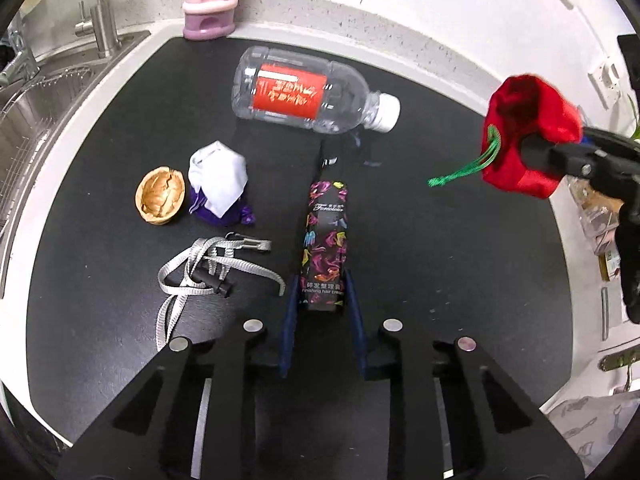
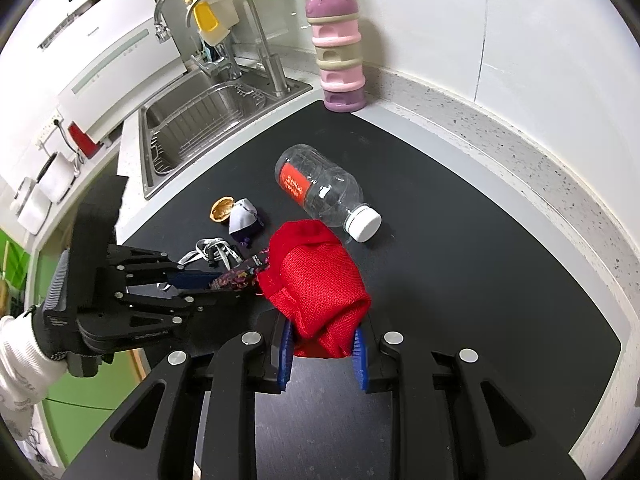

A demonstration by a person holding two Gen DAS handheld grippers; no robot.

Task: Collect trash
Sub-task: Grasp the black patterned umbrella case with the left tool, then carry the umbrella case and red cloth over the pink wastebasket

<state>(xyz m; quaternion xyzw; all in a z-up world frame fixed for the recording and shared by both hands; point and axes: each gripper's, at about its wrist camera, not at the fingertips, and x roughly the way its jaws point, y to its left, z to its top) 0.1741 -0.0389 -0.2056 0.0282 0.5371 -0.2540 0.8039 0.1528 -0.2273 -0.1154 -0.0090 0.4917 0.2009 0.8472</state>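
Gripping a patterned box (image 1: 325, 240) and red pouch (image 2: 316, 280), both fingers pairs hide the sink (image 2: 200, 120) leftward.

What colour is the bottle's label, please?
Red with gold lettering on the bottle's label, clearest in the left wrist view.

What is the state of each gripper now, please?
Left gripper: closed on the patterned hair cream box.
Right gripper: closed on the red drawstring bag.
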